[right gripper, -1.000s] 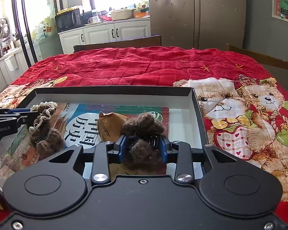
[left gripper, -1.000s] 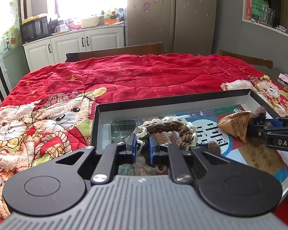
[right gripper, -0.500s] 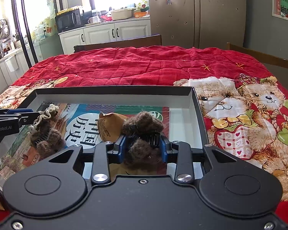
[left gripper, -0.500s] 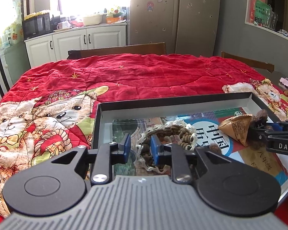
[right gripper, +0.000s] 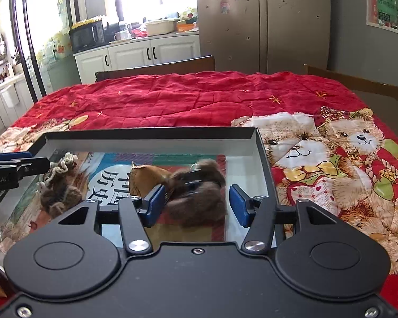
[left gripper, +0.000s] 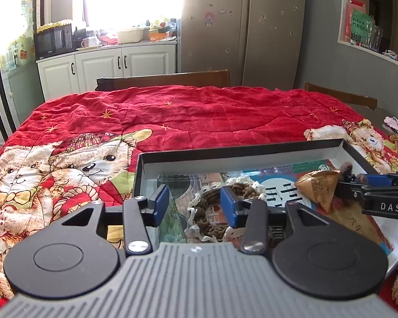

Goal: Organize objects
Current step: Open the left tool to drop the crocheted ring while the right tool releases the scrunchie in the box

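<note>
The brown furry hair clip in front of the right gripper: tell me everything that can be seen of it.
The furry hair clip is a lumpy, dark brown fuzzy thing with dark clip teeth showing between two tufts. It lies in the black-walled tray, on a printed booklet, its left side against a tan paper-wrapped packet. The right gripper has just been opening; its blue fingers flank the clip without pressing it.

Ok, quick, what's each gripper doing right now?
Left gripper: open, jaws just opened, crochet ring lying between them in the box.
Right gripper: open, jaws just opened, brown fuzzy clip released between them.
</note>
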Motion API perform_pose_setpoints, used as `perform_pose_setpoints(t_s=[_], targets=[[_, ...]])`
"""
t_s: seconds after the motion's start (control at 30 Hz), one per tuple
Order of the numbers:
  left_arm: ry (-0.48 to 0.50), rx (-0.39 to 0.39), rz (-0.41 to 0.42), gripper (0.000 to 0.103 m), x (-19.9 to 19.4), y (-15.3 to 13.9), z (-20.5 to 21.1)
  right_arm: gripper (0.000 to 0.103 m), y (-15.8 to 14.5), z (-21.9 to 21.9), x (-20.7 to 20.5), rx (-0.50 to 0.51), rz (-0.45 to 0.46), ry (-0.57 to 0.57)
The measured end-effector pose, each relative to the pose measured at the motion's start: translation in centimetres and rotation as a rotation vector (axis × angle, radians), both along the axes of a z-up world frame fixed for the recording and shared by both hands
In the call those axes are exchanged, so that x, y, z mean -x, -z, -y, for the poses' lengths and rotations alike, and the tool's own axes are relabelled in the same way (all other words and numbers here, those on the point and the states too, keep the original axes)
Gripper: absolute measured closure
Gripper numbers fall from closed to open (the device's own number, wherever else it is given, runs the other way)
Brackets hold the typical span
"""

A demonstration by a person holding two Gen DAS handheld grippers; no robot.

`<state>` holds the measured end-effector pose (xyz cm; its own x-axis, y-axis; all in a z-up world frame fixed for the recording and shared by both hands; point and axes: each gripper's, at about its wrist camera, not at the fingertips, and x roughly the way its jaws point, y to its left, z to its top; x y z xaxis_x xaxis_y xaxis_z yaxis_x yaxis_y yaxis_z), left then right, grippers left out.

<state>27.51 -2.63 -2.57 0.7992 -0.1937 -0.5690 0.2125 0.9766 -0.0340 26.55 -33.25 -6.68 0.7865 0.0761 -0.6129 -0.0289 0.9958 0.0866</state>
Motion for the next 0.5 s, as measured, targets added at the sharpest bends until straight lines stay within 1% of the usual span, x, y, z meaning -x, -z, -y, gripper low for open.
perform_pose_setpoints(t_s=[0.23, 0.37, 0.5], targets=[[0.016, -0.004, 0.032, 0.041, 1.2, -1.2, 0.3, 0.051, -1.3, 0.4, 0.8, -0.012, 0.032, 0.001], [0.025, -0.012, 0.050, 0.040, 2.0, -2.0, 0.4, 0.054, -2.2, 0.0, 1.6, 0.003, 0.050, -0.014], [0.024, -0.024, 0.060, 0.039, 2.8, -2.9, 0.3, 0.054, -3.1, 0.0, 2.3, 0.011, 0.059, -0.022]])
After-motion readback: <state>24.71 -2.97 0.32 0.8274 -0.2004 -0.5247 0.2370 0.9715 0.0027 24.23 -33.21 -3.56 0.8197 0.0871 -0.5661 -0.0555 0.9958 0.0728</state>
